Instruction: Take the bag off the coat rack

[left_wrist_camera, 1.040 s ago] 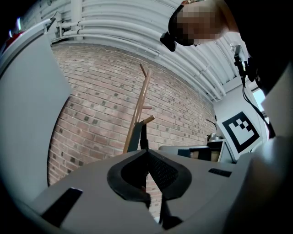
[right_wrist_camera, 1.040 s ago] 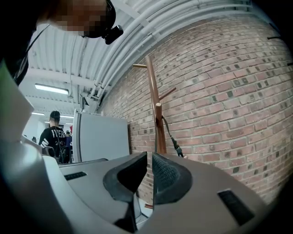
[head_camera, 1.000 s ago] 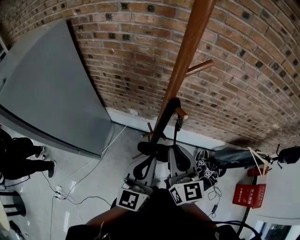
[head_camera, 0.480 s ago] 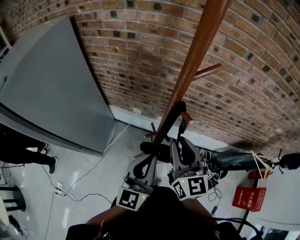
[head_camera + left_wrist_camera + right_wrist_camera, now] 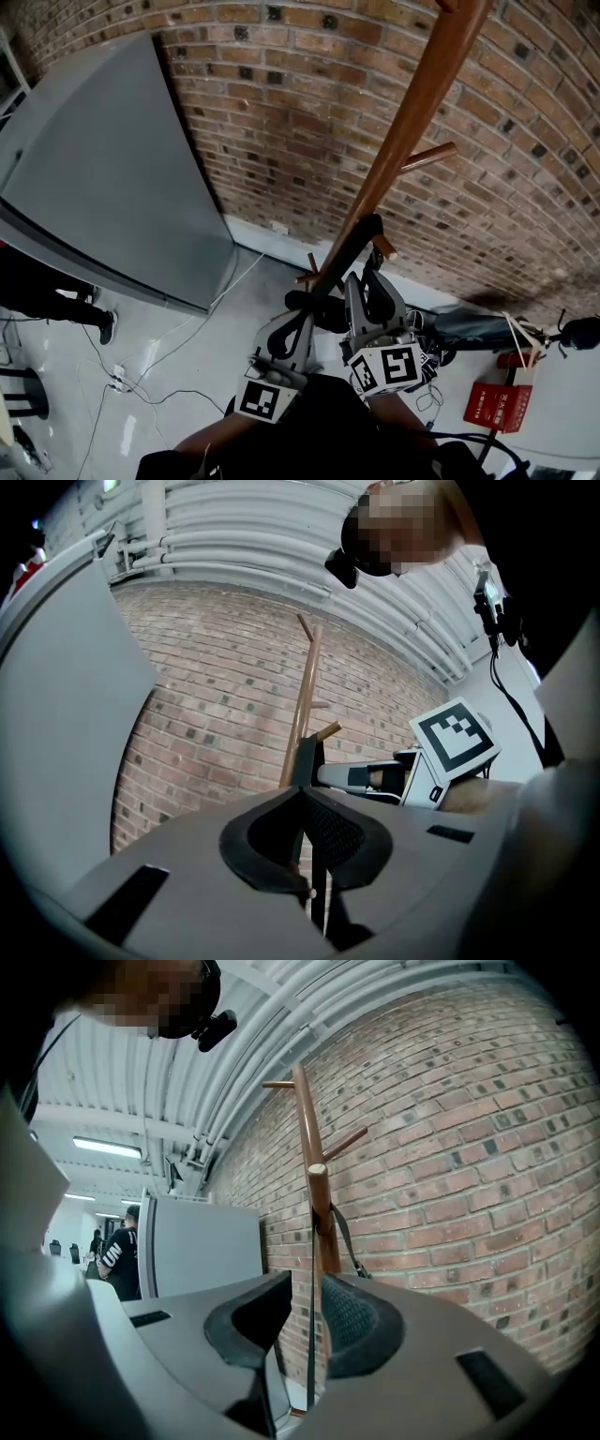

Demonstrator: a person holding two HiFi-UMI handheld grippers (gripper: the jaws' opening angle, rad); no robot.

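Bag: body not made out. Its strap [image 5: 356, 242] hung looped over a peg [image 5: 382, 247] of the rack [image 5: 424, 103], at 12 o'clock from both claws. Left claw [image 5: 302, 793] was closed on the strap; right claw [image 5: 305, 1288] was parted, strap between. Judged: lift-off not yet done.

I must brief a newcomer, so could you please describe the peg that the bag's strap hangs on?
Against the brick wall stands a wooden coat rack. Look low on it for the short peg; unlike the bare peg higher up, it has a black strap looped over it.
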